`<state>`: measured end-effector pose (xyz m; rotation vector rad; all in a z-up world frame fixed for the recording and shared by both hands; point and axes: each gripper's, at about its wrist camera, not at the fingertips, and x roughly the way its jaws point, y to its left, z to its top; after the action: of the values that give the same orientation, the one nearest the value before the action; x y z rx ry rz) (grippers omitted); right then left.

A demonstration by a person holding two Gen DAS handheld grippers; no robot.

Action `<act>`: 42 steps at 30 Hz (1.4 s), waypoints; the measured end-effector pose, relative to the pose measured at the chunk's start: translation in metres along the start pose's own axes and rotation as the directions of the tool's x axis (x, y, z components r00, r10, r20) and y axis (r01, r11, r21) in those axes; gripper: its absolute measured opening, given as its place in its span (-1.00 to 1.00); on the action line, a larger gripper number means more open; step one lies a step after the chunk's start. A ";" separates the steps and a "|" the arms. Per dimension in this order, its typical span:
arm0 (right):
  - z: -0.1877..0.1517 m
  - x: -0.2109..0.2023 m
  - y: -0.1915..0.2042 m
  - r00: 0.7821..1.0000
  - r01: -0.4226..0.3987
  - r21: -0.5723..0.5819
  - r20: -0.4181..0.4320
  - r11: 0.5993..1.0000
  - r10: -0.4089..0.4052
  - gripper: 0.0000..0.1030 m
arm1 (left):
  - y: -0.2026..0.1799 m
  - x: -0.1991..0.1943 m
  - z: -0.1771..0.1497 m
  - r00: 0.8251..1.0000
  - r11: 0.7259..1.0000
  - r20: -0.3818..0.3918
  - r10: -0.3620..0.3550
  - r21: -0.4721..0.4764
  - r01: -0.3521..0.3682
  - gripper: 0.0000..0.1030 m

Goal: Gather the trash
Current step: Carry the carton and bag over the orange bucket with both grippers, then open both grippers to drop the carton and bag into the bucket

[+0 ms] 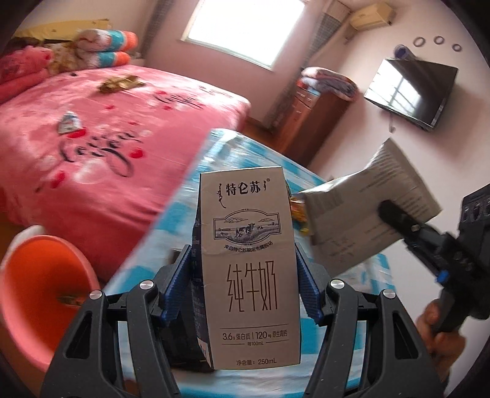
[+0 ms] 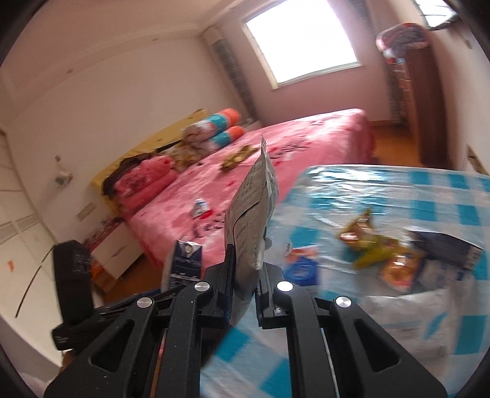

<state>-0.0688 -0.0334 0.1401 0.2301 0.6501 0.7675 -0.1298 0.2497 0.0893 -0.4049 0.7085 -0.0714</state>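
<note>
My left gripper clamps a milk carton upright above the blue-checked table. Its face reads 特仑苏, 纯牛奶, 3.6g 蛋白质, 120mg 原生高钙 and 净含量 250mL under a cow drawing. My right gripper is pinched tight on a grey pouch; its print is too blurred to read. Wrappers lie on the table, and more scraps on the pink bed.

Both views are lit by daylight from a window that is blown out to white. Glare is seen on the TV and the plastic-covered table. Straight lines are bent by the fisheye, corners are vignetted black, and backgrounds are smeared by motion blur.
</note>
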 end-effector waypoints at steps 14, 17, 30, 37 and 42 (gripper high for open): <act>-0.026 0.106 0.159 0.951 -0.252 -0.239 -0.239 0.938 0.195 -0.76 | 0.146 -0.064 -0.021 0.955 0.937 0.034 0.296 -0.205 -0.283 0.25; -0.043 0.135 0.182 0.937 -0.273 -0.273 -0.295 0.922 0.189 -0.76 | 0.168 -0.064 -0.030 0.946 0.918 0.011 0.325 -0.244 -0.313 0.25; -0.068 0.185 0.177 0.921 -0.228 -0.178 -0.358 0.957 0.152 0.46 | 0.231 -0.051 -0.064 0.882 0.831 -0.094 0.462 -0.300 -0.468 0.57; -0.061 0.147 0.154 0.971 -0.105 -0.237 -0.234 0.966 0.048 0.72 | 0.220 -0.058 -0.060 0.878 0.843 -0.044 0.476 -0.262 -0.470 0.58; -0.062 0.119 0.145 0.987 -0.056 -0.280 -0.158 0.958 0.011 0.78 | 0.198 -0.062 -0.053 0.886 0.866 0.005 0.463 -0.218 -0.451 0.58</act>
<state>-0.1261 0.1512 0.0973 -0.0825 0.6748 0.9074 -0.2249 0.4261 0.0150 -0.4301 0.7422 0.4696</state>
